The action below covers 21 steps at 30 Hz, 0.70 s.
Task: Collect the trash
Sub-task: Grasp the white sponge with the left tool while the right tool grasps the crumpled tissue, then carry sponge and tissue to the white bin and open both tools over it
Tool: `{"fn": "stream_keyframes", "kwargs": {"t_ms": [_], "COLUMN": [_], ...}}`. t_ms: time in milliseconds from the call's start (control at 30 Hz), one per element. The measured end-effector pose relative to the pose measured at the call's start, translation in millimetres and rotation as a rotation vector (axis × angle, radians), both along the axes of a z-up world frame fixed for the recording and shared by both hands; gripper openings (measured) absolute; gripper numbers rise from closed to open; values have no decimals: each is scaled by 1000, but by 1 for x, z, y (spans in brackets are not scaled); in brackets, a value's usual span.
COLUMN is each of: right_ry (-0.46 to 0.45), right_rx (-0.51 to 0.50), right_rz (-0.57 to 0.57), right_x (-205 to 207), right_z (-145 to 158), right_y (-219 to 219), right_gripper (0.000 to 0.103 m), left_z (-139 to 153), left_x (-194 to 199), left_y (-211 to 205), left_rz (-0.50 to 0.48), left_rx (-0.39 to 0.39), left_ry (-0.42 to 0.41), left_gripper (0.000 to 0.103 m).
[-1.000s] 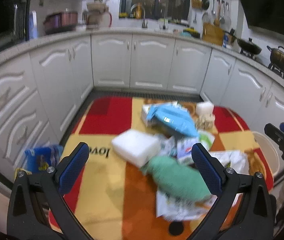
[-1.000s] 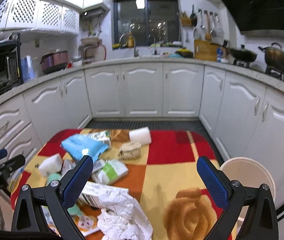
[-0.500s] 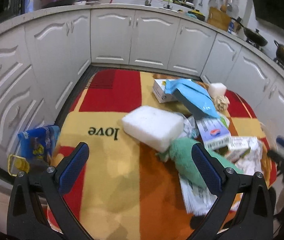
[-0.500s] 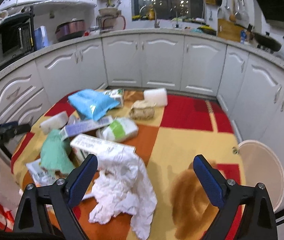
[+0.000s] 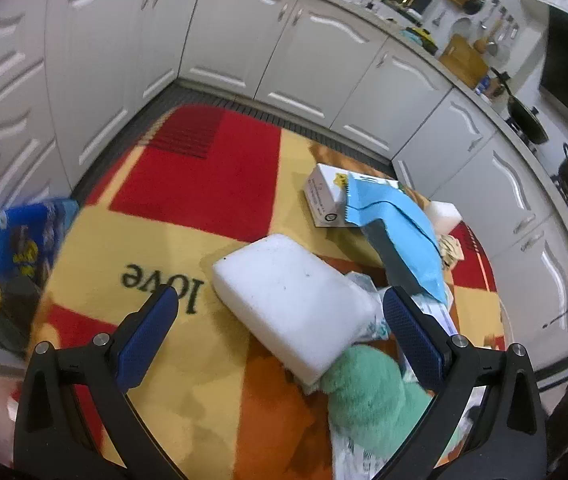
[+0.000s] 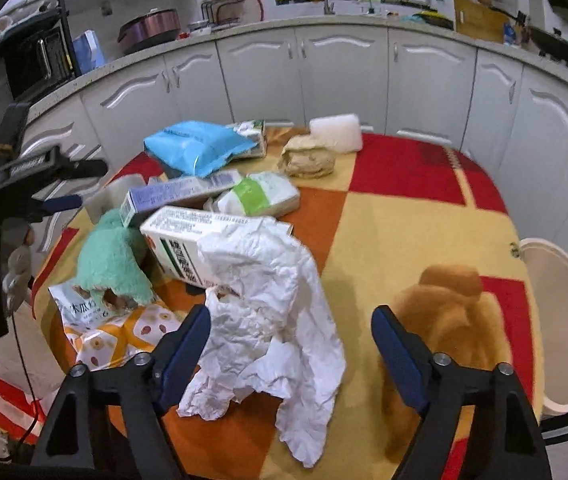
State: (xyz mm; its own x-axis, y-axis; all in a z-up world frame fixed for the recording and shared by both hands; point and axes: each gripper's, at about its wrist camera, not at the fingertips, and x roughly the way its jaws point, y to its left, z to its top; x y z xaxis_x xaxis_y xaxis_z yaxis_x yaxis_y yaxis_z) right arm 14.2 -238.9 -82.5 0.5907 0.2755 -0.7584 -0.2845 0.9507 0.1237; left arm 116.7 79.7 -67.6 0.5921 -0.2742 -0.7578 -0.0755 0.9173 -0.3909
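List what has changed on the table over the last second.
Both grippers have come down toward the pile. The left gripper now frames the white foam block, jaws open. The right gripper has just been closing around the crumpled white paper, not yet pinching it. Nothing has been lifted; the trash lies where it was.

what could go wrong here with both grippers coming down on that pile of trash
1. The right gripper, its jaws just closing but not yet pressing, straddles the crumpled white paper; the loose sheet drapes over a white carton and may drag it along.
2. The left gripper is open around the white foam block, which rests on a green cloth and wrappers, so it could tip or slide.
3. The white bin sits off the table's right edge; a dangling sheet could miss it.
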Motion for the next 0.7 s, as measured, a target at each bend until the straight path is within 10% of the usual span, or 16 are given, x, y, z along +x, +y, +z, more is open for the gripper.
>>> {"fn": "stream_keyframes", "kwargs": {"t_ms": [300, 433, 700], "right_ry": [66, 40, -27], "right_rx": [86, 75, 87], "right_rz": [37, 45, 7], "right_x": [8, 3, -8], "right_z": [-20, -11, 14], "right_y": [-2, -5, -27], "right_gripper": [28, 24, 23], "left_z": [-18, -7, 23], "left_x": [12, 6, -11], "left_y": [-1, 10, 16], "left_rz": [-4, 5, -16], "left_rx": [-57, -65, -45], "left_ry": [50, 31, -30], "left_gripper": [57, 38, 32]}}
